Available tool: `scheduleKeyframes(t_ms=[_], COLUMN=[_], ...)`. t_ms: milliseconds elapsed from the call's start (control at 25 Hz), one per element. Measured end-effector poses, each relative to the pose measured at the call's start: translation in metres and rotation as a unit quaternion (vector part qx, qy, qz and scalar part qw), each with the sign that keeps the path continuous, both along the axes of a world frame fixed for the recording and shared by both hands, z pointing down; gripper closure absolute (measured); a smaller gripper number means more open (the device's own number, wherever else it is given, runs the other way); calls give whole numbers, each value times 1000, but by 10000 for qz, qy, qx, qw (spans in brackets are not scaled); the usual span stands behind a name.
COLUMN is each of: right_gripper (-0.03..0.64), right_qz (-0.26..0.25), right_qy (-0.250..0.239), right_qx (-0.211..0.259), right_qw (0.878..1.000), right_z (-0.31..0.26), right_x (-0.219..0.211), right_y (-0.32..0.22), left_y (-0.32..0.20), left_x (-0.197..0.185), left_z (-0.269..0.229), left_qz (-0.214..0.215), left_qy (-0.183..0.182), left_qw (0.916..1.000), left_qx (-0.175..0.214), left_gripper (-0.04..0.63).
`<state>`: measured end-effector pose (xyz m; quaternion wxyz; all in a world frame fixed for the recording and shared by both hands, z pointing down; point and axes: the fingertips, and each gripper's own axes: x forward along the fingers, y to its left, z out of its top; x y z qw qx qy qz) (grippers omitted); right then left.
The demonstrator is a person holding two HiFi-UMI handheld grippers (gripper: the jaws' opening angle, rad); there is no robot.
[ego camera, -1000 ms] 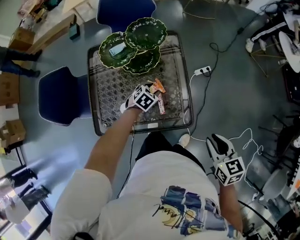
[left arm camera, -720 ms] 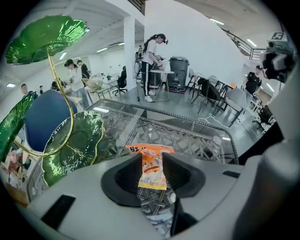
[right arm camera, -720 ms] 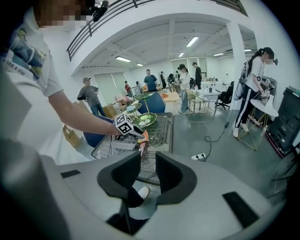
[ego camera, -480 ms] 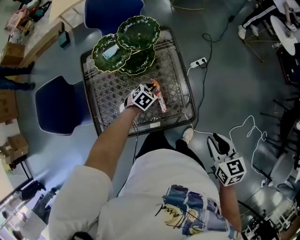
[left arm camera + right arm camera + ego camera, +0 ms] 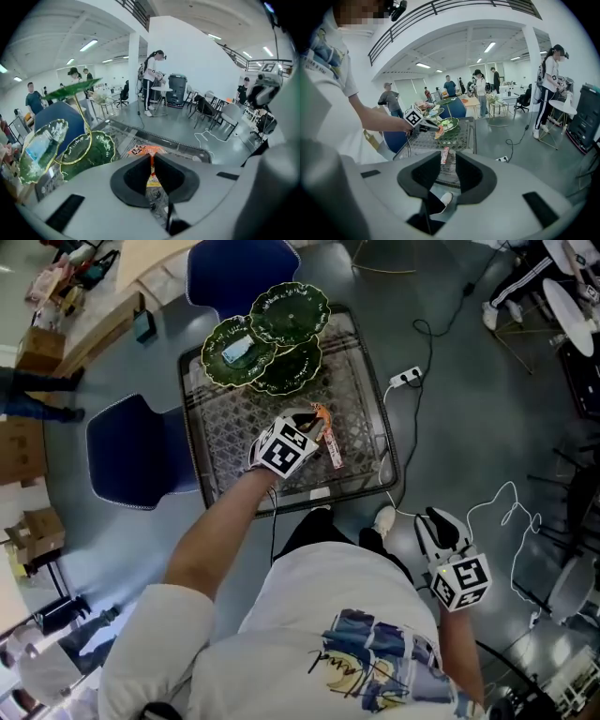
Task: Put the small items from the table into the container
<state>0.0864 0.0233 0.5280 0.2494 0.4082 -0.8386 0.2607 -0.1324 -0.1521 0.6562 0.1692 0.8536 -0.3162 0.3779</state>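
Wire-mesh table [image 5: 361, 442] on grey floor, upper centre of the head view. Left gripper [image 5: 312, 420]: fingers closing, nearly together, clamped on the edge of the orange packet [image 5: 146, 151], which is held above the mesh. The packet fans out past the fingertips, long axis roughly along the fingers. Right gripper [image 5: 433, 523], lower right: fingers apart, nothing between them. Count: 2 packets, the orange one plus 1 pink stick packet [image 5: 332, 452] flat on the mesh, long axis top-to-bottom of frame. Container is 3 green leaf dishes [image 5: 281, 310] at the table's upper left.
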Motion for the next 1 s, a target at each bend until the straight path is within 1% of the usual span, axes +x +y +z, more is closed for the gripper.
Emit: scheduleKeyframes(t_ms=[80, 200, 280, 400, 560, 720, 880, 1000], right_gripper=[514, 514, 514, 514, 514, 514, 514, 514], right_qz=[-20, -25, -62, -156, -197, -242, -125, -72], right_qy=[-21, -70, -113, -158, -200, -215, -203, -169], right_qx=[23, 21, 44, 101, 169, 219, 244, 219], right_qw=[10000, 10000, 9999, 9997, 9995, 9992, 9994, 9996], right_z=[1, 1, 1, -1, -5, -7, -7, -7], right_x=[2, 6, 5, 0, -4, -11, -13, -10], right_y=[2, 5, 4, 1, -2, -4, -7, -8], left_y=[5, 10, 8, -2, -27, -68, -112, -143], left_x=[0, -4, -10, -19, -36, -48, -52, -55], left_z=[-31, -77, -110, -156, -199, -228, -234, -225], left_qz=[36, -24, -49, 12, 161, 239, 357, 307], left_qy=[131, 372, 463, 493, 297, 80, -135, -252], left_qw=[9999, 9993, 9989, 9982, 9982, 9974, 9966, 9972], left_qx=[48, 7, 109, 333, 500, 680, 735, 641], left_gripper=[565, 565, 565, 565, 565, 565, 565, 565])
